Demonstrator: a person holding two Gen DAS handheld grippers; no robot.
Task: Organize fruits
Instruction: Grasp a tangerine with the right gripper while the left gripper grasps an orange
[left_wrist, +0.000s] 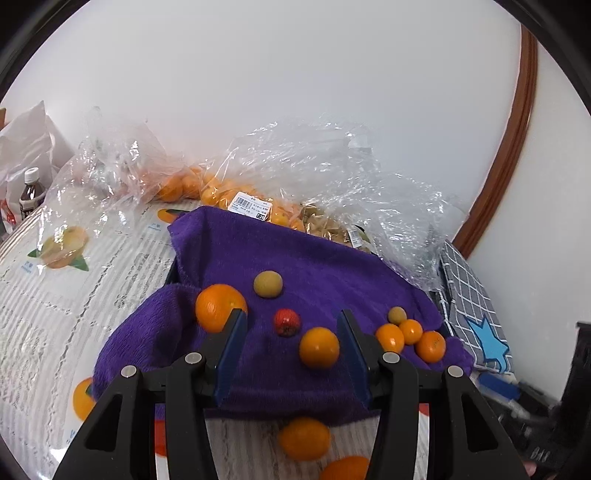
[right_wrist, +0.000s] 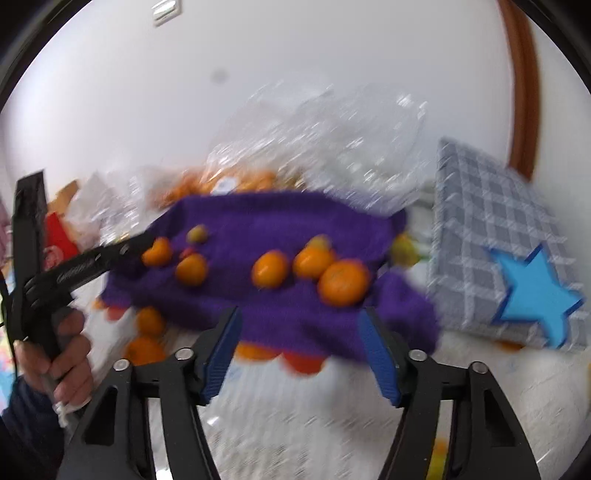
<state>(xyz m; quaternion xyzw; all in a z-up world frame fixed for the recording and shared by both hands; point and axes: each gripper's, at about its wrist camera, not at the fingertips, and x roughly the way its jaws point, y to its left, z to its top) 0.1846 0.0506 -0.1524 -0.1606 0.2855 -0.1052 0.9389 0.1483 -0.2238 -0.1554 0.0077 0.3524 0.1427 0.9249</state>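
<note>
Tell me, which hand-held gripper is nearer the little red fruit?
Left. The left hand-held gripper has the red fruit right between its open fingertips. The right hand-held gripper hangs farther back, over the purple towel's near edge.

Bright, even light; left view sharp, right view motion-blurred, both fisheye-bent at edges.

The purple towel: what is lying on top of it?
On the purple towel lie several oranges, two small yellow-green fruits and one small red fruit. Whatever the towel covers underneath is hidden.
</note>
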